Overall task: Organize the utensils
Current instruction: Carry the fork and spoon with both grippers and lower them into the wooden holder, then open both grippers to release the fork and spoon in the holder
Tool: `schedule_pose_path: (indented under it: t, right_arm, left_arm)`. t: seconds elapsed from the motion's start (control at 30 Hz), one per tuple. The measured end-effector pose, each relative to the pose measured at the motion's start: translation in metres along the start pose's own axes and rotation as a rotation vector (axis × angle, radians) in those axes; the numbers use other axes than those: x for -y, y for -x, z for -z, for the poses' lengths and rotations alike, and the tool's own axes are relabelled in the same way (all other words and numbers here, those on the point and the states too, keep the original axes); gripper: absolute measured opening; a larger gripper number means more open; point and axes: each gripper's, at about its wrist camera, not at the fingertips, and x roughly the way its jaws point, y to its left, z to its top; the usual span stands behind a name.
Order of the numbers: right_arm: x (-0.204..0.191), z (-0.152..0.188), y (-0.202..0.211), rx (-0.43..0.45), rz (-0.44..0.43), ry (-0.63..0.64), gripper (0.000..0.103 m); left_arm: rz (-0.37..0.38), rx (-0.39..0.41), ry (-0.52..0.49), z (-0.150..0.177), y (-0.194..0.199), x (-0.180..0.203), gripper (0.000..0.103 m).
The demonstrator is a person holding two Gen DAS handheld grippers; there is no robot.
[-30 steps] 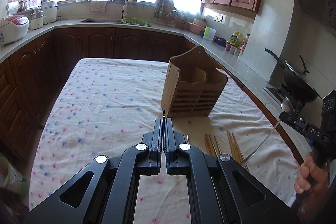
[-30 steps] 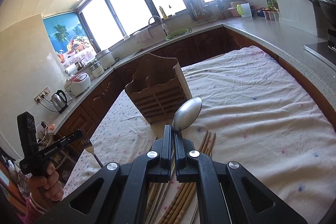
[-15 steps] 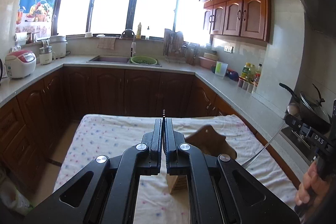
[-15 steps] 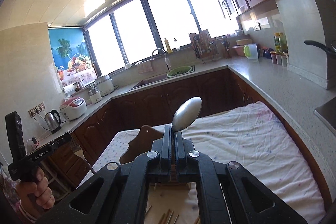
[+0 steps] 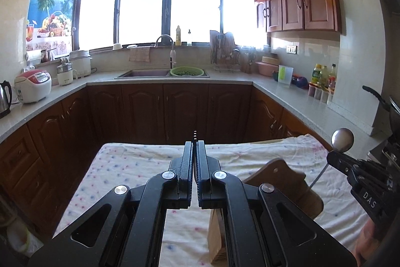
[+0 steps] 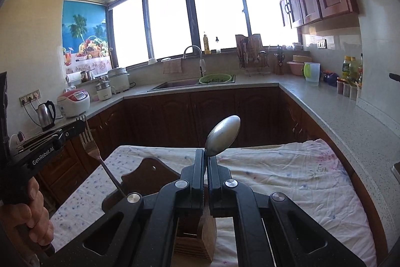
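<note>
Gripping a metal spoon [image 6: 223, 135] near its neck, my right gripper [image 6: 206, 154] has its jaws clamped tight on the thin shaft, bowl up and tilted slightly right, handle running down out of sight behind the fingers. My left gripper [image 5: 194, 144] is likewise pinched shut on a fork [image 6: 88, 139]: only its tine tips peek above the jaws in the left wrist view, while the right wrist view shows tines up and the handle slanting down toward the wooden utensil holder [image 6: 150, 174]. Both pieces I judge to be light, stiff and slick steel; a hold on the narrow neck leaves the long handle free to pivot, so I expect some swing if I tip too fast. A hold nearer mid-handle would steady them better, though the present one leaves the handle end clear for insertion. The holder stands on the floral tablecloth [image 6: 287, 174] directly below and between the grippers, its arched back plate showing, its slotted front partly hidden under my fingers; I cannot tell which compartment lies under which utensil. The holder probably tips easily if a handle catches its rim. Open cloth lies to either side; the table's far edge sits near the dark cabinets [image 5: 160, 111], and the counter [image 6: 350, 114] hems in the right.
</note>
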Motion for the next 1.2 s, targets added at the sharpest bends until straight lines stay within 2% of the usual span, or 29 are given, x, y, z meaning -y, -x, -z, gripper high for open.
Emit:
schedule_pose_path:
  t: [0.13, 0.33, 0.7, 0.8, 0.87, 0.9, 0.93, 0.97, 1.0, 1.07, 1.1, 1.17, 1.2]
  right_arm:
    - [0.005, 0.018, -0.016, -0.046, -0.007, -0.004, 0.002]
    - [0.006, 0.032, -0.028, -0.096, -0.046, -0.013, 0.002]
    - [0.01, 0.03, -0.029, -0.113, -0.068, -0.043, 0.002]
    - [0.013, 0.029, -0.029, -0.12, -0.081, -0.069, 0.007]
    - [0.015, 0.031, -0.028, -0.123, -0.092, -0.093, 0.009]
    - [0.017, 0.031, -0.028, -0.124, -0.092, -0.102, 0.01]
    - [0.018, 0.03, -0.026, -0.122, -0.09, -0.11, 0.014]
    - [0.02, 0.03, -0.023, -0.119, -0.093, -0.121, 0.027]
    - [0.023, 0.03, -0.02, -0.113, -0.099, -0.134, 0.034]
    - [0.028, 0.028, -0.011, -0.097, -0.099, -0.154, 0.057]
    - [0.03, 0.027, -0.006, -0.088, -0.093, -0.161, 0.061]
    - [0.034, 0.026, 0.005, -0.066, -0.093, -0.184, 0.083]
    - [0.037, 0.025, 0.011, -0.052, -0.094, -0.199, 0.086]
  left_arm:
    - [0.023, -0.038, -0.027, 0.018, -0.009, 0.008, 0.002]
    - [0.071, -0.061, -0.059, 0.028, -0.008, 0.022, 0.002]
    - [0.091, -0.087, -0.039, 0.025, -0.009, 0.023, 0.003]
    - [0.101, -0.098, -0.019, 0.023, -0.009, 0.018, 0.004]
    - [0.105, -0.104, -0.004, 0.022, -0.006, 0.016, 0.007]
    - [0.103, -0.105, 0.003, 0.021, -0.005, 0.014, 0.017]
    - [0.1, -0.107, 0.014, 0.02, -0.002, 0.012, 0.028]
    - [0.095, -0.098, 0.03, 0.02, 0.002, 0.007, 0.051]
    - [0.087, -0.079, 0.046, 0.019, 0.008, 0.002, 0.061]
    - [0.073, -0.06, 0.065, 0.018, 0.018, -0.006, 0.065]
    - [0.072, -0.062, 0.076, 0.018, 0.022, -0.01, 0.07]
    - [0.073, -0.057, 0.104, 0.019, 0.032, -0.018, 0.075]
    - [0.071, -0.056, 0.116, 0.02, 0.037, -0.022, 0.079]
